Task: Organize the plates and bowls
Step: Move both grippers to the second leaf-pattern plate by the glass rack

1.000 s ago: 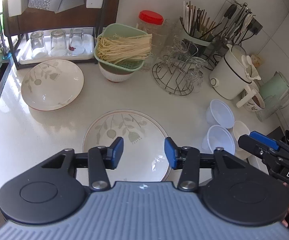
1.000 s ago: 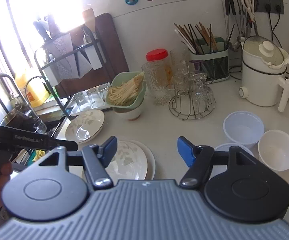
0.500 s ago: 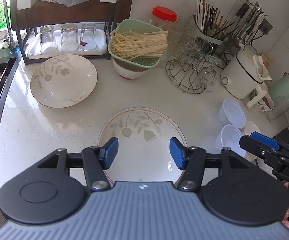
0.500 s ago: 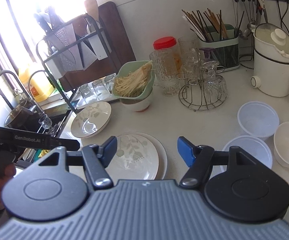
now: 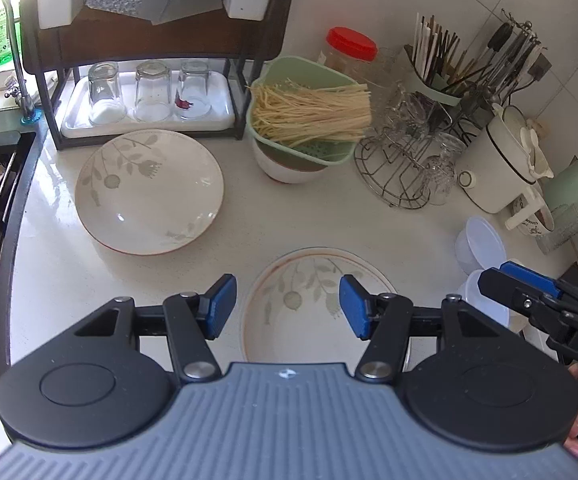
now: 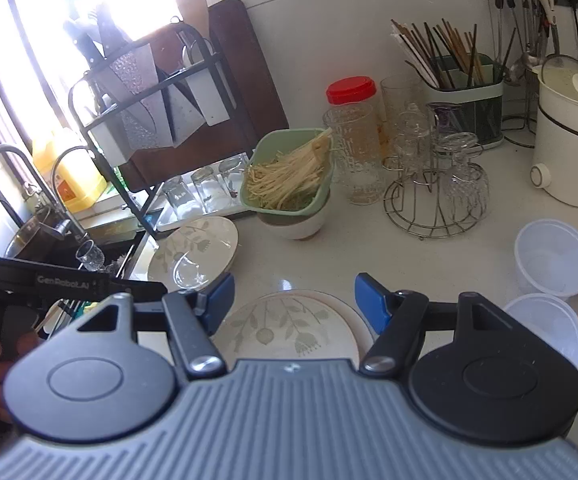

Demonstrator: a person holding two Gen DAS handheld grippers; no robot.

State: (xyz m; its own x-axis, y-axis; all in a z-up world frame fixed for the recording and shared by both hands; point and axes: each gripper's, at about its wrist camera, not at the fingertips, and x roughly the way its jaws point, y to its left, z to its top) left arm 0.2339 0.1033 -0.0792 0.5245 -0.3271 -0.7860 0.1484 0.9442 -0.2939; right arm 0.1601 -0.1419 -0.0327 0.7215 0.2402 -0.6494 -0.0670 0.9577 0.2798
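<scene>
Glazed ceramic, floral print: the near plate (image 5: 321,312) is seen on the counter (image 5: 249,232) just ahead of the left gripper (image 5: 287,306), whose jaws are spread and empty. The right gripper (image 6: 293,300) is likewise held apart, nothing pinched. The plate is judged stiff, slick, breakable, best taken at the rim. Further left a second plate (image 5: 149,192) lies empty. Plastic bowls (image 6: 553,256) are grouped at right, empty. At the back, noodles are held in a green strainer (image 5: 309,112).
</scene>
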